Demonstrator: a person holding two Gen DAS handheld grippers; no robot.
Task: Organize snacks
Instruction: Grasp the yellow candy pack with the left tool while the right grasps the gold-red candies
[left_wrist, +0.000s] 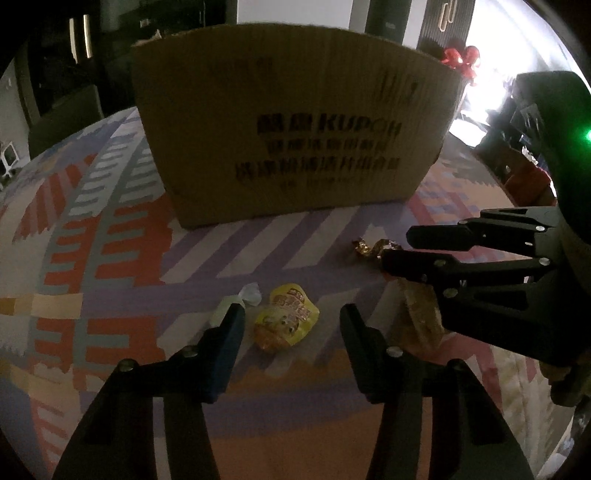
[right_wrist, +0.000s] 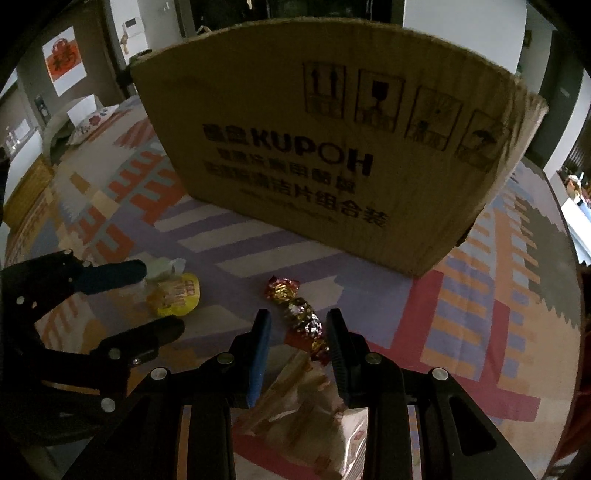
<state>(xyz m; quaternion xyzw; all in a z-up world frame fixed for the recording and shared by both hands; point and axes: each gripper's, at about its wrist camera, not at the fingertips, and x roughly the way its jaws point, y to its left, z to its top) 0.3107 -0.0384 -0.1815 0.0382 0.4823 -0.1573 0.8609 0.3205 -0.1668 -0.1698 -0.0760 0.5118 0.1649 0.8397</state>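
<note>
On the bench before the box (right_wrist: 332, 147), left hand-held gripper (left_wrist: 291, 317) spread around a yellow pouch (left_wrist: 286, 320), right hand-held gripper (right_wrist: 299, 328) spread around foil candy (right_wrist: 301, 314); slick wrappers may slip on closing.

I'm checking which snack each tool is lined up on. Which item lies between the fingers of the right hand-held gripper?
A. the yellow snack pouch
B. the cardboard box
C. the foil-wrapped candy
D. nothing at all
C: in the right wrist view the foil-wrapped candy lies between the open fingers of the right hand-held gripper, while the yellow pouch sits off to the left, by the left hand-held gripper.
</note>
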